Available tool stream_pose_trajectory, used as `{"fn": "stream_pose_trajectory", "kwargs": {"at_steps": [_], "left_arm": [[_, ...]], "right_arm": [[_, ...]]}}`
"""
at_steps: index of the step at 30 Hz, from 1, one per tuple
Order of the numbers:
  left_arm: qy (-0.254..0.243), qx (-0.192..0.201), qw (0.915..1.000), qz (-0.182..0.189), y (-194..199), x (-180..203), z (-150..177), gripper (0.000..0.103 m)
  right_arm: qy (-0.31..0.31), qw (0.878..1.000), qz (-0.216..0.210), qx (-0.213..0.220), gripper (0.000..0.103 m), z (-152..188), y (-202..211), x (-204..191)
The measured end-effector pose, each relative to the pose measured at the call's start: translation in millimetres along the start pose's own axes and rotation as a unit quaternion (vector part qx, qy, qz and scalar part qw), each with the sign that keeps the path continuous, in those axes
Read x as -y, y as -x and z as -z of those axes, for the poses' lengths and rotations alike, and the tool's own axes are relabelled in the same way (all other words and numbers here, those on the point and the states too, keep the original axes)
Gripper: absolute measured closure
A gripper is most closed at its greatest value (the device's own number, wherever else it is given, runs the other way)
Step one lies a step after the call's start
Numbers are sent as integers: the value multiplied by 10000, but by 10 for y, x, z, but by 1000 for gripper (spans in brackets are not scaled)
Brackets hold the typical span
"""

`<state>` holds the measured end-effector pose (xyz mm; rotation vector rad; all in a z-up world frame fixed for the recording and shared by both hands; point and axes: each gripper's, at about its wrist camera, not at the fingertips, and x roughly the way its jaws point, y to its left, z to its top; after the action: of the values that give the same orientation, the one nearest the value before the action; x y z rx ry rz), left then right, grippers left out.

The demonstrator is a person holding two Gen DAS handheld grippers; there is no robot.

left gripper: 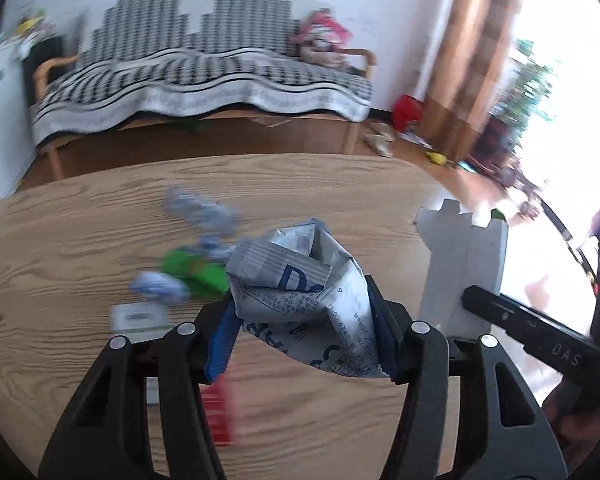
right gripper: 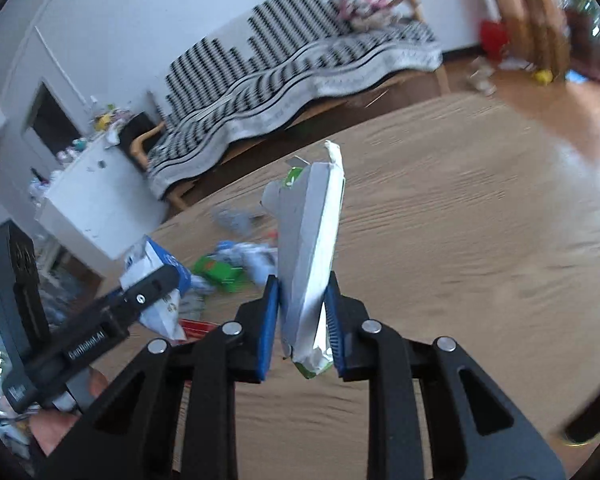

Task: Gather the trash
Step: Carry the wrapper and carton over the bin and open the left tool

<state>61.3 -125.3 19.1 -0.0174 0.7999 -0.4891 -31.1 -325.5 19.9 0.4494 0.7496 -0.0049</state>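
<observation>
Left gripper (left gripper: 306, 312): clamps crumpled blue-printed white paper bag (left gripper: 300, 276).
Right gripper (right gripper: 302, 320): pinches flattened grey-and-green carton (right gripper: 308, 256).
Advice: keep both squeezes firm while carrying.

1. A wooden table (left gripper: 80, 240) with a light oak grain and a rounded far edge carries the litter; its right part is bare and catches glare from the window.
2. A crumpled bluish-grey wrapper (left gripper: 198, 210) lies furthest back, towards the middle.
3. A green packet (left gripper: 194, 274) lies nearer, among crumpled white-and-blue wrappers (left gripper: 158, 286); all are blurred.
4. A flat white card with green print (left gripper: 138, 316) lies just near-left of them.
5. A red packet (left gripper: 220, 412) lies nearest, partly hidden.
</observation>
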Motion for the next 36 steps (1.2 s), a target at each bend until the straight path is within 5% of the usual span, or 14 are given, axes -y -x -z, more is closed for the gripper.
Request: {"fn": "stream_pose_trajectory", "kwargs": {"at_steps": [7,14,18,28,36], "left_arm": [[-972,-217,9905,946,-188,1373,304,46],[-1741,-719,9607,2038,-472,2729,881,46],[-2120,-1077,9449,2249,-756,3285,1282,46],[-2432,-1628,9282,2297,-1394,3837,1664,45],[-2339,-1600,9306,2319,-1486,3947,1636,32]], "right_arm": [[-354,9933,1092,150,80,305,816,1160],[-1041,9763,1900,31,80,719,1392,2306],[-1367,9658,2203,-61,80,953,1603,2804],[-1780,9559,2320,-284,80,1149,1712,3393],[-1820,9541,2357,-314,80,1037,1630,3342]]}}
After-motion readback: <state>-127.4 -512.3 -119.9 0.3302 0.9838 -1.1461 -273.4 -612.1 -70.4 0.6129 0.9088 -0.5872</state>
